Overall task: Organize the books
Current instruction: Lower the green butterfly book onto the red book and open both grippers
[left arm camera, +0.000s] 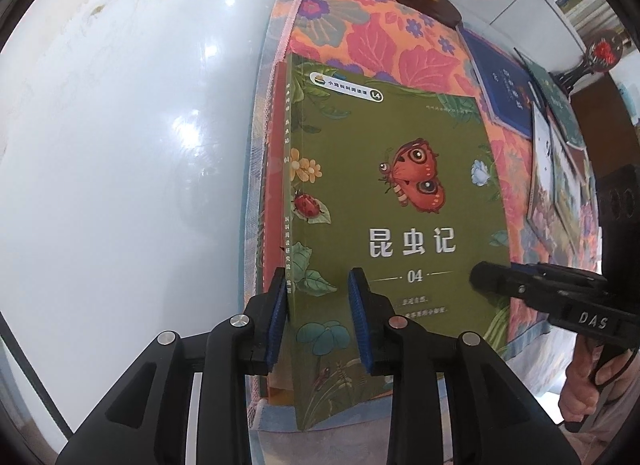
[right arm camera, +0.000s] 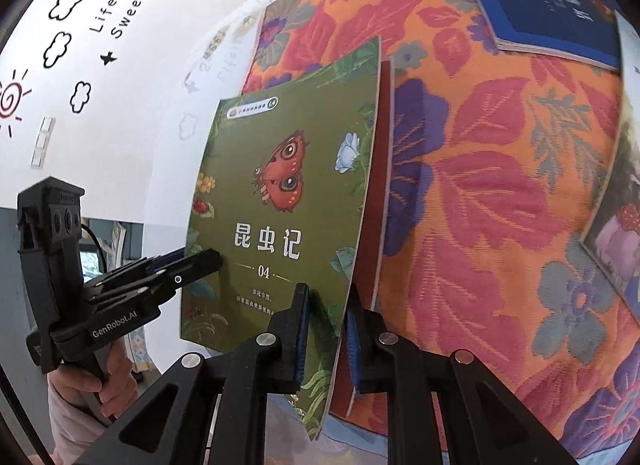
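Left gripper (left arm camera: 318, 317) jaws slightly apart, straddling the spine edge of the green butterfly book (left arm camera: 392, 201), not visibly pinching. Right gripper (right arm camera: 326, 329) jaws narrowly apart around the opposite edge, also loose. Book lying on a red book (left arm camera: 276, 169), both on the flowered cloth (left arm camera: 384, 37). Other books (left arm camera: 502, 85) scattered beyond. Best squared flush with the red book's edges before letting go fully.

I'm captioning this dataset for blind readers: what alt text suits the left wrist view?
A green butterfly-cover book lies on a red book on a floral cloth. The left claw straddles its spine edge; the right claw touches the cover.
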`<action>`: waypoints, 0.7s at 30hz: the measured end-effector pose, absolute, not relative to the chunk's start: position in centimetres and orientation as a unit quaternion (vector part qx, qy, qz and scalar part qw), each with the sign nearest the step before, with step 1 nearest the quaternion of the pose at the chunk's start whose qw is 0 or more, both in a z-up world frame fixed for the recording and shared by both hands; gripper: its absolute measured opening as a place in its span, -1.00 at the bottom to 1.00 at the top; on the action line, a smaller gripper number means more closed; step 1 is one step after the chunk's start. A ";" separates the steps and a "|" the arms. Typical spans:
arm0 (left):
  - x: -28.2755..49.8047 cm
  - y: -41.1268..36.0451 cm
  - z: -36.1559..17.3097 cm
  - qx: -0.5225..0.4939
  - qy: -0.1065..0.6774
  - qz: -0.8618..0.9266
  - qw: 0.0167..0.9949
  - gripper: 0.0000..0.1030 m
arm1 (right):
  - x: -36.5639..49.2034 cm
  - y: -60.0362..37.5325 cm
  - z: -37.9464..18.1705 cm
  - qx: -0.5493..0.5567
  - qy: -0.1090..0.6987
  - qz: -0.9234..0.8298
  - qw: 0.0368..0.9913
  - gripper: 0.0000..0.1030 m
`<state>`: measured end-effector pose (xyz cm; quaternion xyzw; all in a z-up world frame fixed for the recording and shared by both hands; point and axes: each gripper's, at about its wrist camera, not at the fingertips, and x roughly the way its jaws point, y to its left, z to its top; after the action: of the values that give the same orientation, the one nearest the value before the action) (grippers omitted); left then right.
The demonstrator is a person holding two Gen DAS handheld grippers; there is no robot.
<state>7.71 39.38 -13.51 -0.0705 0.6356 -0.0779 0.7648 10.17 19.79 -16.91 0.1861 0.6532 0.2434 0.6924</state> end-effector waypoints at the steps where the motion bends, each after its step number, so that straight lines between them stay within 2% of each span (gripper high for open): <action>1: 7.8 39.3 -13.5 -0.067 0.636 -0.076 0.765 -0.48 | 10.2 19.7 -16.9 0.190 0.653 0.242 0.692 -0.69; 16: 7.7 40.1 -13.2 -0.083 0.637 -0.042 0.765 -0.48 | 10.2 20.3 -16.9 0.192 0.651 0.232 0.697 -0.60; 17: 7.5 40.1 -13.1 -0.083 0.637 -0.041 0.766 -0.48 | 10.2 20.2 -16.8 0.193 0.657 0.229 0.692 -0.55; 19: 7.2 40.3 -12.7 -0.084 0.632 -0.036 0.770 -0.48 | 10.1 20.1 -16.8 0.204 0.670 0.236 0.674 -0.29; 20: 7.0 40.4 -12.4 -0.086 0.628 -0.032 0.773 -0.48 | 10.0 20.0 -16.6 0.212 0.670 0.239 0.671 -0.09; 21: 6.9 40.5 -12.3 -0.088 0.626 -0.030 0.774 -0.48 | 9.8 19.6 -16.1 0.217 0.663 0.236 0.677 -0.01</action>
<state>6.93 40.46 -12.28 -0.0879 0.6261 -0.0303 0.7742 9.77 19.60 -16.15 0.2167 0.6629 0.2359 0.6767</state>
